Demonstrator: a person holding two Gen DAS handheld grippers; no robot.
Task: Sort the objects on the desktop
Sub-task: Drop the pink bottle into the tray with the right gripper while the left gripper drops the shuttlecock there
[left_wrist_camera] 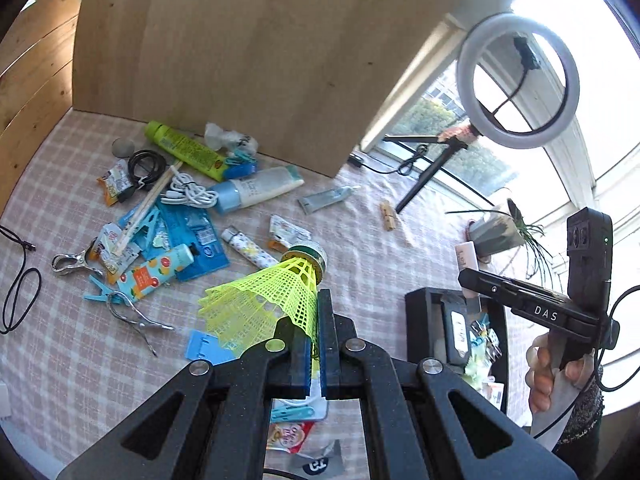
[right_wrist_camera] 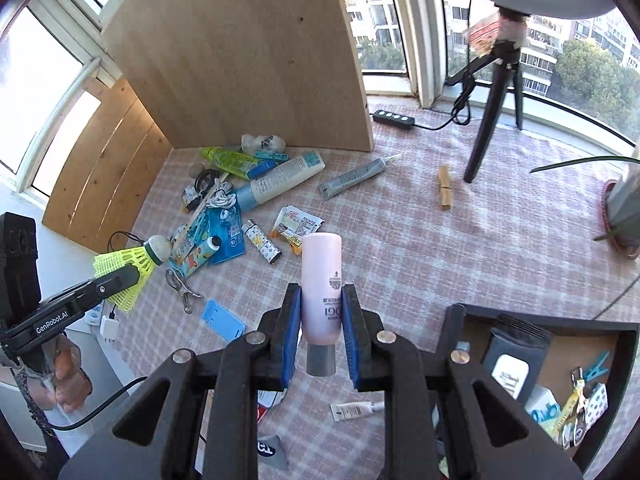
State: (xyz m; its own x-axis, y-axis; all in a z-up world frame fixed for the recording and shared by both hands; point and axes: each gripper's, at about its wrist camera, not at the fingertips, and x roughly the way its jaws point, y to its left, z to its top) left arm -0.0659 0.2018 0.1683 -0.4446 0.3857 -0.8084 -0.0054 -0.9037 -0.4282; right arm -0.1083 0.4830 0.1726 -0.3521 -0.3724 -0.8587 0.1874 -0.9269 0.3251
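Note:
My left gripper (left_wrist_camera: 314, 312) is shut on the skirt of a yellow shuttlecock (left_wrist_camera: 268, 296) and holds it above the checked tablecloth; it also shows at the left of the right wrist view (right_wrist_camera: 132, 266). My right gripper (right_wrist_camera: 320, 300) is shut on a pink tube (right_wrist_camera: 321, 280), cap toward the camera, held above the table. The right gripper also appears at the right of the left wrist view (left_wrist_camera: 472, 276), over a black tray (left_wrist_camera: 420, 300). A pile of tubes, clips, cables and sachets (left_wrist_camera: 176, 208) lies at the back left.
A wooden board (right_wrist_camera: 240, 60) stands upright behind the pile. The black tray (right_wrist_camera: 460, 320) at the front right holds several items. A ring light tripod (right_wrist_camera: 492, 112), a potted plant (right_wrist_camera: 624, 208), a wooden peg (right_wrist_camera: 445, 192) and a power strip (right_wrist_camera: 394, 119) stand to the right.

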